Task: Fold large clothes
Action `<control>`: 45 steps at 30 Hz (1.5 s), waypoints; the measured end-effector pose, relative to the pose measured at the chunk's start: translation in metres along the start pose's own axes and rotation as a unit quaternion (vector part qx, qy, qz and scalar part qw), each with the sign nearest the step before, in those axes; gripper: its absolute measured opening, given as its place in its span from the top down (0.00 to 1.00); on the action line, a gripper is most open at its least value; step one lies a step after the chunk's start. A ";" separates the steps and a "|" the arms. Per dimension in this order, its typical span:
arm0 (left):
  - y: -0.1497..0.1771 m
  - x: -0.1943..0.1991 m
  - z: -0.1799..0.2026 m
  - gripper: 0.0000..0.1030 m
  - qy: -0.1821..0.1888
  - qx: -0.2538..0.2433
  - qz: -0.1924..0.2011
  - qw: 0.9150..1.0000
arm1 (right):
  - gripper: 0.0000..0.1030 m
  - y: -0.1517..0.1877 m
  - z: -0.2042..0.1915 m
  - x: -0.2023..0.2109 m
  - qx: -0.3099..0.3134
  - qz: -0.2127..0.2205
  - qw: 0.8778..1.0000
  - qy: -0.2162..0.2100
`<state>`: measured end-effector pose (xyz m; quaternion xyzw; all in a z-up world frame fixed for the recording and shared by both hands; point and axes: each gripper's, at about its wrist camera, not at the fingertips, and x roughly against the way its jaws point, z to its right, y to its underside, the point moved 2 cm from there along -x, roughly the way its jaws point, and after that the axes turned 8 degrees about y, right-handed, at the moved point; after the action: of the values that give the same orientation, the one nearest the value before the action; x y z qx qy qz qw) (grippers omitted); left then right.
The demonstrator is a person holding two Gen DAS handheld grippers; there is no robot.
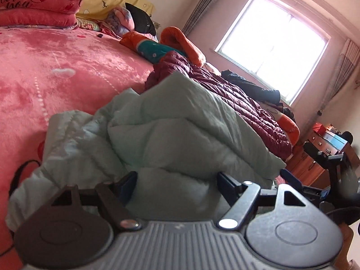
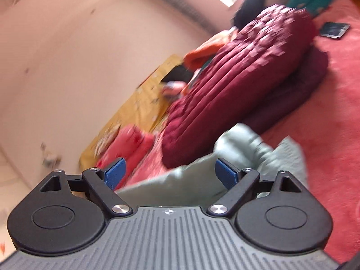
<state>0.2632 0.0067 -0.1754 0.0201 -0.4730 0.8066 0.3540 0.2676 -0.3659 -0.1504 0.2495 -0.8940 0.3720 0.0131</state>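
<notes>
A pale green padded jacket lies bunched on the pink bed. My left gripper is open, its fingers spread either side of the jacket's near fold. The jacket also shows in the blurred right wrist view, under my right gripper, which is open with blue pads wide apart. A maroon quilted down jacket lies behind the green one and also shows in the right wrist view. The right gripper's body shows at the right edge of the left wrist view.
Orange and teal clothes and a dark garment lie further back on the bed. Pink pillows sit at the head. A phone lies on the blanket. A wooden cabinet stands beside the bed under the window.
</notes>
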 end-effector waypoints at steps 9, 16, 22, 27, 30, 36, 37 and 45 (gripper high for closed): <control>-0.011 -0.029 0.004 0.26 0.019 -0.015 -0.017 1.000 | 0.00 0.033 0.020 -0.037 0.037 -0.077 0.992 0.089; -0.045 0.017 -0.008 0.25 -0.051 -0.051 0.048 0.996 | 0.09 0.028 0.045 -0.032 -0.001 -0.050 0.987 0.151; -0.056 -0.006 -0.025 0.24 -0.131 -0.067 0.033 0.989 | 0.03 0.033 0.031 -0.046 0.046 -0.056 0.982 0.173; -0.043 -0.036 -0.048 0.25 -0.153 -0.061 -0.029 0.986 | 0.01 0.028 0.029 -0.053 0.054 -0.059 0.982 0.170; -0.035 -0.036 -0.055 0.40 -0.159 -0.050 -0.035 0.985 | 0.00 0.032 0.029 -0.051 0.052 -0.061 0.983 0.163; -0.028 -0.004 -0.060 0.88 -0.182 0.012 0.006 0.983 | 0.00 0.031 0.033 -0.049 0.052 -0.061 0.984 0.159; -0.026 0.006 -0.060 0.88 -0.192 0.025 0.016 0.981 | 0.00 0.031 0.033 -0.049 0.051 -0.061 0.984 0.158; -0.001 0.041 -0.075 0.85 -0.284 0.095 0.026 0.954 | 0.00 0.037 0.026 -0.054 0.083 -0.075 0.981 0.156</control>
<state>0.2556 0.0882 -0.2010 0.2695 -0.4754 0.8178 0.1805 0.3019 -0.3372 -0.2048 0.2550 -0.8254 0.4777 0.1598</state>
